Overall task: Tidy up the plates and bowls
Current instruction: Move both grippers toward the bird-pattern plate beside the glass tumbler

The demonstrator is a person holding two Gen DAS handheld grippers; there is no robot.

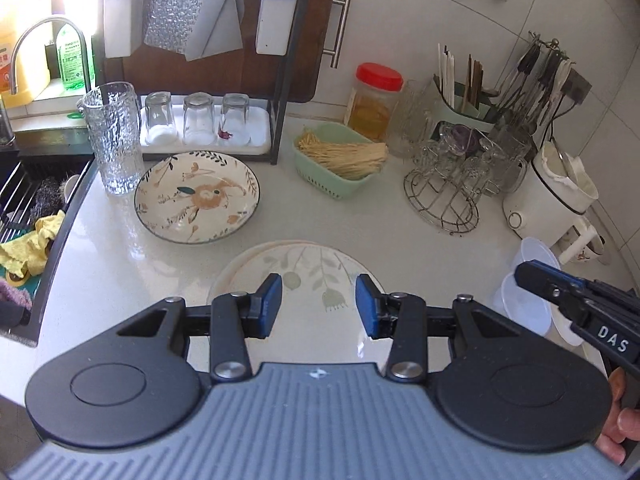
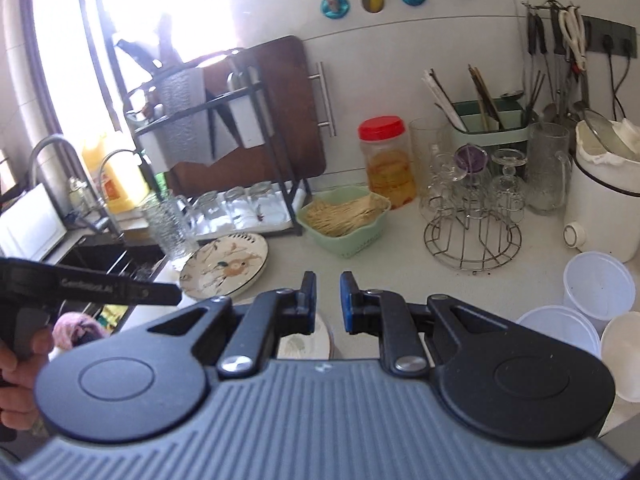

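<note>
A stack of cream plates with a pale green leaf print [image 1: 308,276] lies on the white counter right under my left gripper [image 1: 319,306], which is open and empty above it. Beyond it lies a deep plate with a rabbit print [image 1: 197,196], also in the right wrist view [image 2: 226,264]. My right gripper [image 2: 328,302] is open with a narrow gap and empty, above the counter; the stack's edge [image 2: 304,344] shows under its left finger. Several white plastic bowls [image 2: 560,330] stand at the right, also in the left wrist view [image 1: 528,304].
A tall textured glass [image 1: 115,136] stands beside the rabbit plate. A black rack with upturned glasses [image 1: 198,120], a green basket of sticks [image 1: 340,160], a red-lidded jar [image 1: 376,100], a wire glass stand [image 1: 452,184] and a white pot [image 1: 552,192] line the back. The sink [image 1: 32,200] is at left.
</note>
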